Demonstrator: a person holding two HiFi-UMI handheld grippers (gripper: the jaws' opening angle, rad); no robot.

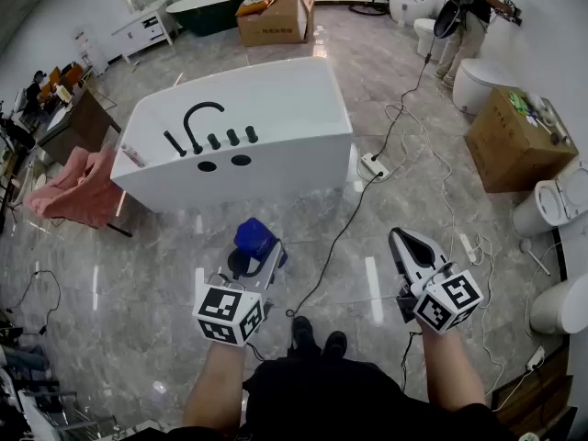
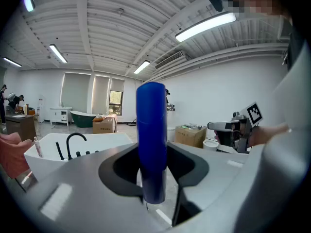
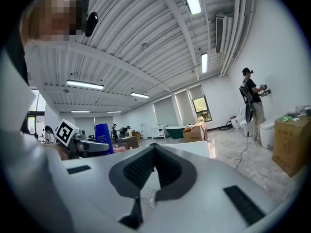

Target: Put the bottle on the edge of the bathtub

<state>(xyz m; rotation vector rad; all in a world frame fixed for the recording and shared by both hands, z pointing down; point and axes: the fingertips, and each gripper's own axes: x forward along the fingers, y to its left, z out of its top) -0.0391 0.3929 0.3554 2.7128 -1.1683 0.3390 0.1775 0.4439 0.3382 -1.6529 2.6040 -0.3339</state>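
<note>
My left gripper [image 1: 250, 266] is shut on a blue bottle [image 1: 254, 237], which stands upright between its dark pads [image 2: 184, 166] in the left gripper view, where the bottle [image 2: 151, 130] fills the middle. The white bathtub [image 1: 276, 95] with a black faucet [image 1: 200, 118] on its near ledge lies ahead on the floor, well apart from the bottle. Held level at the right, my right gripper [image 1: 402, 243] has its jaws together with nothing between them. Seen from the right gripper [image 3: 154, 148], the bottle [image 3: 103, 138] shows at the left.
Cables [image 1: 349, 219] and a power strip [image 1: 375, 166] run over the floor between me and the tub. A pink cloth [image 1: 69, 186] hangs left of the tub. Cardboard boxes [image 1: 514, 141], toilets [image 1: 551, 200] and a person [image 1: 469, 16] are at the right and back.
</note>
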